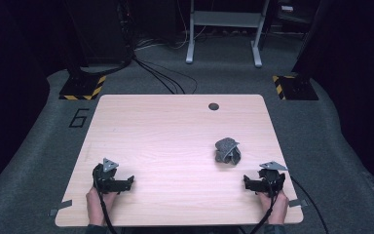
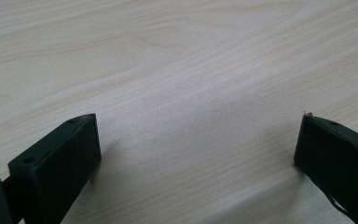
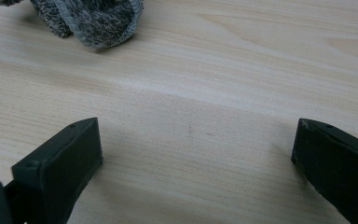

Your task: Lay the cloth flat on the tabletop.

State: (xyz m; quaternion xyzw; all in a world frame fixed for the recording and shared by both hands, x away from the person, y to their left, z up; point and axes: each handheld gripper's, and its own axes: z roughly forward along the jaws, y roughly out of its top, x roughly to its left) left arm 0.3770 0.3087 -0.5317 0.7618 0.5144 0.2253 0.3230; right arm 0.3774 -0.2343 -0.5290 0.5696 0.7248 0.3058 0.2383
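— Where was the crumpled grey knitted cloth (image 1: 227, 150)?

— On the pale wooden table (image 1: 165, 131), right of centre, just ahead of the right gripper (image 1: 251, 182) and apart from it. In the right gripper view it (image 3: 91, 18) lay at the top left edge.

— And the jaws?

— Both stood wide with only bare wood between them. The left gripper (image 1: 126, 183) rested near the table's near left corner, well apart from the cloth.

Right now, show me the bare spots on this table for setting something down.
Most of the table is bare: the whole far half up to the cable hole, and the middle strip between the left tongs and right tongs. Tightest by the crumpled grey cloth, just beyond the right tongs.
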